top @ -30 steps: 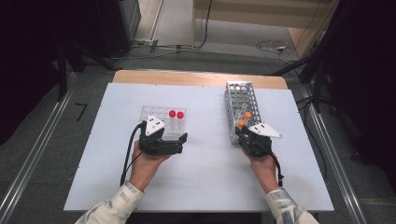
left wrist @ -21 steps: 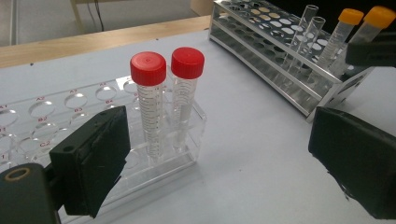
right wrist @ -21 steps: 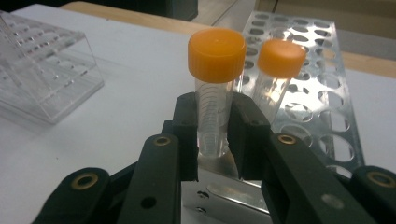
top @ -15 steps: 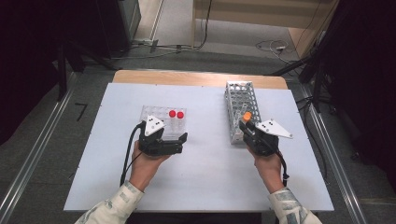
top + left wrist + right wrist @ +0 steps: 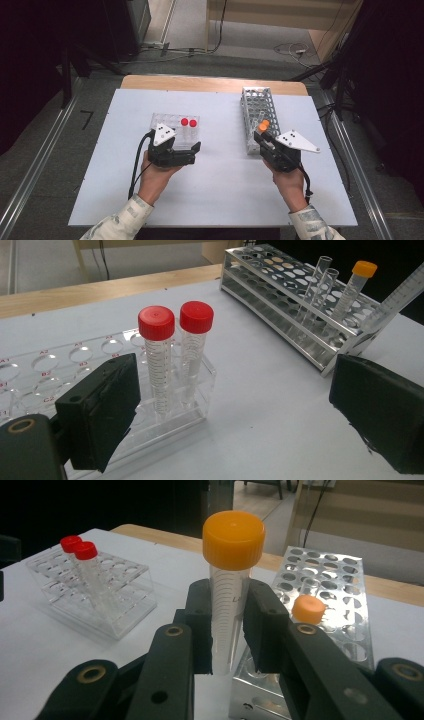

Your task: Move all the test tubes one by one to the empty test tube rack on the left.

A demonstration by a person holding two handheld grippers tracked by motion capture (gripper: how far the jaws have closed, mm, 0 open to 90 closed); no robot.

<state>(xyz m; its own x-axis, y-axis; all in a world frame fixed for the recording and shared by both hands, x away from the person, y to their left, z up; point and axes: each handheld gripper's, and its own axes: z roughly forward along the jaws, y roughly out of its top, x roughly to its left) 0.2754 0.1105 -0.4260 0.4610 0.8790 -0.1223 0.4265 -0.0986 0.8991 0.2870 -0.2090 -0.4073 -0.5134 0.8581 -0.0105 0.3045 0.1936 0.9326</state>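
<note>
I had the orange-capped tube (image 5: 229, 587) upright between my right gripper (image 5: 231, 630) pads, clamped, just over the metal rack (image 5: 345, 605); left gripper (image 5: 235, 412) wide open, empty.

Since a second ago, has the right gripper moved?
Yes. The right gripper, shut on the orange-capped tube, has shifted right and lifted off the metal rack, drawing the tube out of its slot.

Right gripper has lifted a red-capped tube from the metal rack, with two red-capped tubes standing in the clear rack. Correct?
Not quite: the tube held in the right gripper has an orange cap, as the right gripper view shows. The rest stands.
</note>
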